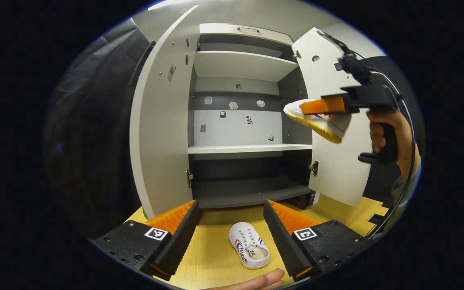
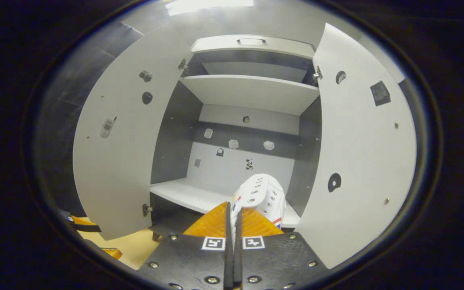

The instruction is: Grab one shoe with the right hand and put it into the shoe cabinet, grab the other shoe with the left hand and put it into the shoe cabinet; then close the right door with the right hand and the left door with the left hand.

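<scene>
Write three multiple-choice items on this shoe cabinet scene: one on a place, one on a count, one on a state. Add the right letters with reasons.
1. Where is the shoe that no gripper holds?
A. on the middle shelf
B. on the wooden table in front of the cabinet
C. on the top shelf

2. How many cabinet doors stand open?
A. none
B. one
C. two

3. What is the right gripper doing?
A. standing open
B. shut on a shoe
C. shut on a door edge

Answers:
1 B: the second shoe lies on the table between the left gripper's open fingers.
2 C: the left door and the right door of the cabinet both swing outward.
3 B: the right gripper clamps the held shoe, lifted before the middle shelf.
</scene>
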{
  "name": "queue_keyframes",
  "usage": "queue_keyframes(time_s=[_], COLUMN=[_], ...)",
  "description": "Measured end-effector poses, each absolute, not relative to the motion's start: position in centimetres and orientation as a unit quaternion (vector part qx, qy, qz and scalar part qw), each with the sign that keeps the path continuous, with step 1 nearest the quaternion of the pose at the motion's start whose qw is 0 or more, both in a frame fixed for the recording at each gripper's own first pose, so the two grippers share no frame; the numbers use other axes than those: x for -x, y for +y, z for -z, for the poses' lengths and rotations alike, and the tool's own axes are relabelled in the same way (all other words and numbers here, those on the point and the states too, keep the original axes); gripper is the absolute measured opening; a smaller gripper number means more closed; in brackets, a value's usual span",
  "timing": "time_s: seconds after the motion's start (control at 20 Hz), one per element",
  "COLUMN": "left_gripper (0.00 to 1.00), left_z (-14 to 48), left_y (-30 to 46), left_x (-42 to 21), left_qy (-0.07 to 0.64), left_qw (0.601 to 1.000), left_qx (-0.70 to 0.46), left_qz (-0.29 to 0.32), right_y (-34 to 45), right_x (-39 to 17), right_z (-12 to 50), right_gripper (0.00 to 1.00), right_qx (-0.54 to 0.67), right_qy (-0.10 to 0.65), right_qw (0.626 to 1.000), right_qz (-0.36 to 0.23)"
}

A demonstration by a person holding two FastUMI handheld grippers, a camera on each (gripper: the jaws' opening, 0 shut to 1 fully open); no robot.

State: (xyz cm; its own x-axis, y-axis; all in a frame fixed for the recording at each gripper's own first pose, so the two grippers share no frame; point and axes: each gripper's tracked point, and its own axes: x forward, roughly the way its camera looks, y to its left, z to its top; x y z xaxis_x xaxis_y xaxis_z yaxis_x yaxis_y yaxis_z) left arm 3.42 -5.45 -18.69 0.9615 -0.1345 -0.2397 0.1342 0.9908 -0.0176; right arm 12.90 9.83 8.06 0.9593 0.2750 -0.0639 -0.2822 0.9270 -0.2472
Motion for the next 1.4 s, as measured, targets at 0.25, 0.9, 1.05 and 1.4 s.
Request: queue_keyframes(time_s=[0.25, 0.9, 1.05, 1.4], left_gripper=[0.98, 0.97, 0.97, 0.97], left_z=[19.9, 23.2, 24.1, 25.4], left_y=[-6.3, -7.4, -7.2, -7.7], left_x=[-4.4, -7.4, -7.7, -7.6], left_qy=[0.125, 0.132, 0.144, 0.167], left_qw=[0.991, 0.989, 0.988, 0.983], left_qx=[-0.007, 0.016, 0.013, 0.020], left_qz=[0.053, 0.062, 0.062, 0.073], right_y=[10.0, 13.2, 12.8, 10.5], right_x=[-19.0, -33.5, -36.0, -37.0], right_z=[-9.9, -2.8, -0.4, -0.5], right_gripper=[0.01, 0.01, 0.03, 0.30], right_qx=[0.150, 0.169, 0.187, 0.157], right_qy=[0.038, 0.158, 0.173, 0.167], right_qw=[0.980, 0.963, 0.961, 0.971], right_qz=[-0.126, -0.134, -0.108, -0.069])
